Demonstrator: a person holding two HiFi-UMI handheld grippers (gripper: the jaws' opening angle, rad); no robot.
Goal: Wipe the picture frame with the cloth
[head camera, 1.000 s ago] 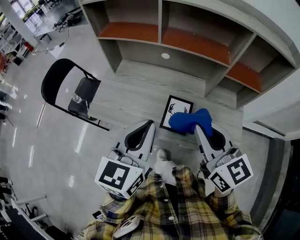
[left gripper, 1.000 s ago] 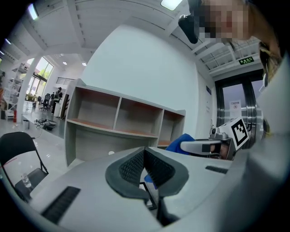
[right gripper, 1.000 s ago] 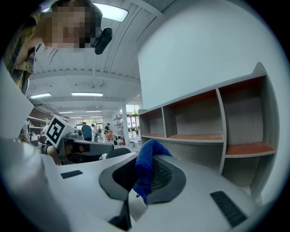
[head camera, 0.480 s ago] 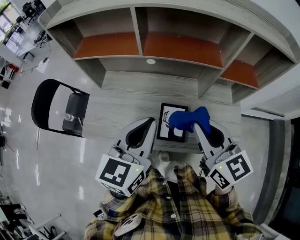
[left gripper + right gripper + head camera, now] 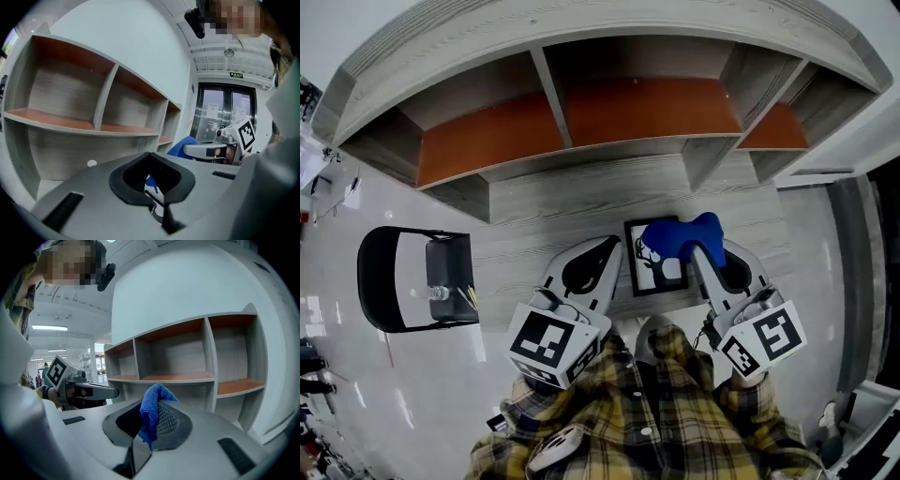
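Black metal and a dark seat: the folding chair point(image 5: 450, 274) stands far to my left on the glossy pale floor point(image 5: 356, 375), well apart from everything I am handling. Next to the right comes my left gripper point(image 5: 609, 248), with its marker cube point(image 5: 548, 345) close to my plaid shirt point(image 5: 656, 422). Its two fingers stand slightly apart, with nothing between them. Through the narrow gap in the left gripper view I see only a sliver of blue and white beyond. Its tips sit just beside the left edge of the picture frame point(image 5: 661, 274).

The frame has a black border around a white picture with a dark figure on it. It lies on the grey wood ledge point(image 5: 562, 202) at the foot of the shelf unit point(image 5: 647, 103), its face turned up toward me. It sits between my two grippers.

The blue cloth point(image 5: 680, 236) covers the frame's upper right corner from where I look. I cannot tell whether it touches the frame or hangs just above it. My right gripper point(image 5: 703, 255) has its fingers closed on that cloth. In the right gripper view the cloth is pinched between the ribbed pads, with a bunch standing up above them and a tail hanging below. That gripper's own marker cube point(image 5: 764, 342) is at my right side.
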